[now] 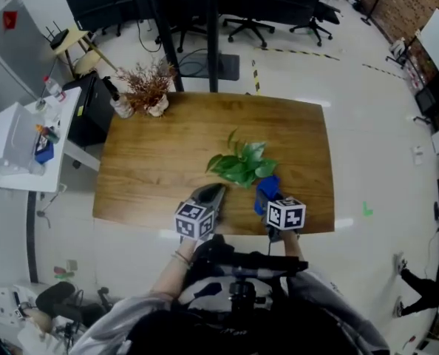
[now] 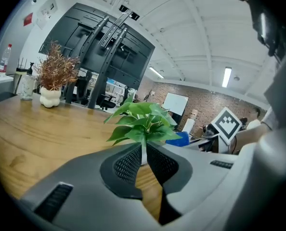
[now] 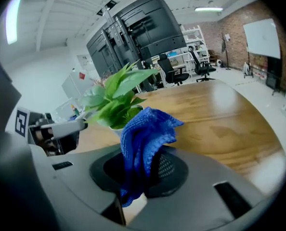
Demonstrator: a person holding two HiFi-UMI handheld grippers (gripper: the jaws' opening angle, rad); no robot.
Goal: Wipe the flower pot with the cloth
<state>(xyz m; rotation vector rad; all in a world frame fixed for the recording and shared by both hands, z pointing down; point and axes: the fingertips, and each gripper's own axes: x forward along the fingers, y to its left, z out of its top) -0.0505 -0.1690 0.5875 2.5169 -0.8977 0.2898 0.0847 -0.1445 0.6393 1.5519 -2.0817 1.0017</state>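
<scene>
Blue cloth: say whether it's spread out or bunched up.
Bunched up. The blue cloth is crumpled into a wad, pinched between the jaws of the right gripper.

- The left grey two-jaw gripper points forward, its jaws drawn close with only a narrow slit between them.
- The right grey two-jaw gripper is level beside it, its jaws clamped on a blue knitted cloth.
- The left forearm reaches forward.

No legible text — none anywhere.

Bright, even overhead lighting — soft shadows; 2 gripper views fisheye-warped, corners black.
</scene>
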